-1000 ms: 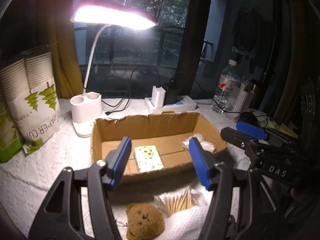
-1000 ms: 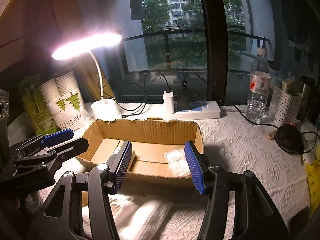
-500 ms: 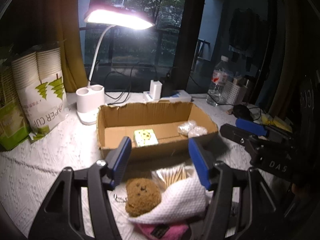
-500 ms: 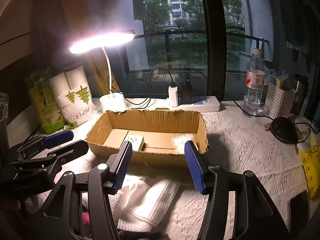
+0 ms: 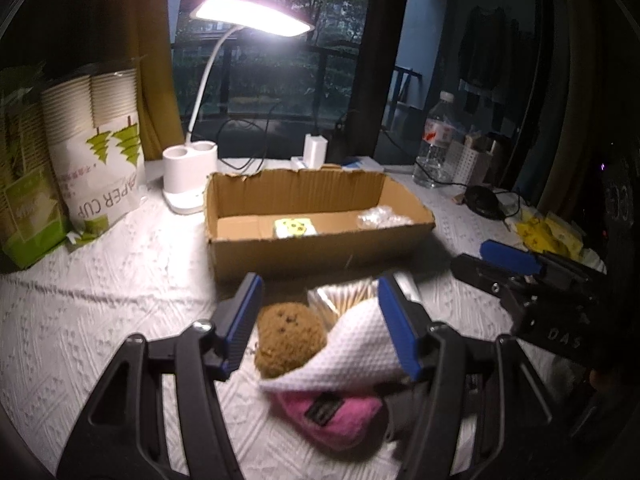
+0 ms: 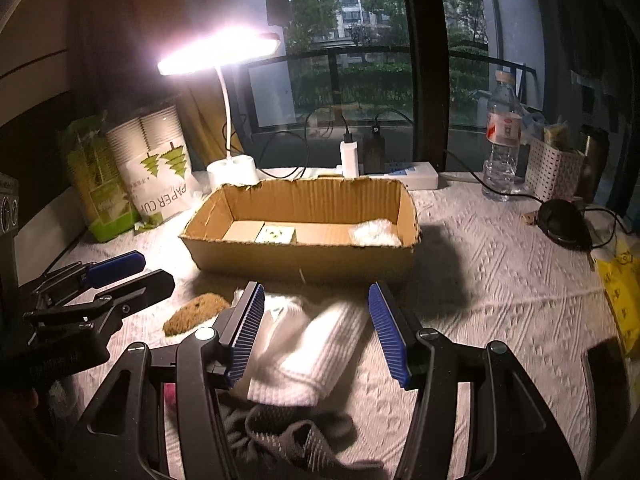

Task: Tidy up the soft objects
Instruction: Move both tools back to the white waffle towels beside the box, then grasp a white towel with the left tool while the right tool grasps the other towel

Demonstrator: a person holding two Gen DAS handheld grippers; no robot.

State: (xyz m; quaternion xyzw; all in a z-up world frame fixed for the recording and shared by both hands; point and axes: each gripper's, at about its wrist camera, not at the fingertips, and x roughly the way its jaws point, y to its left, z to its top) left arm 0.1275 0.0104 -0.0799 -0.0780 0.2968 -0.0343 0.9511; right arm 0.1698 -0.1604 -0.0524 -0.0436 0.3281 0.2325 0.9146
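A pile of soft things lies in front of the cardboard box (image 5: 320, 248): a brown plush bear (image 5: 288, 336), a white waffle cloth (image 5: 352, 348), a pink pouch (image 5: 332, 412) and a bag of cotton swabs (image 5: 344, 300). My left gripper (image 5: 320, 320) is open, its fingers on either side of the bear and cloth. My right gripper (image 6: 316, 332) is open over the white cloth (image 6: 308, 356); a dark knitted sock (image 6: 288, 436) lies below it. The box (image 6: 304, 256) holds a yellow-patterned packet (image 6: 276, 236) and a clear bag (image 6: 374, 234).
A lit desk lamp (image 5: 192, 184) and paper cup packs (image 5: 92, 152) stand left of the box. A power strip (image 6: 400, 170), water bottle (image 6: 502, 144), white basket (image 6: 554, 172) and a black round object (image 6: 564, 224) are at the back right. Yellow packets (image 6: 622, 280) lie far right.
Both grippers have drawn back from the box toward the near table edge, bringing the pile of soft things fully into view between their fingers. Both stayed open.
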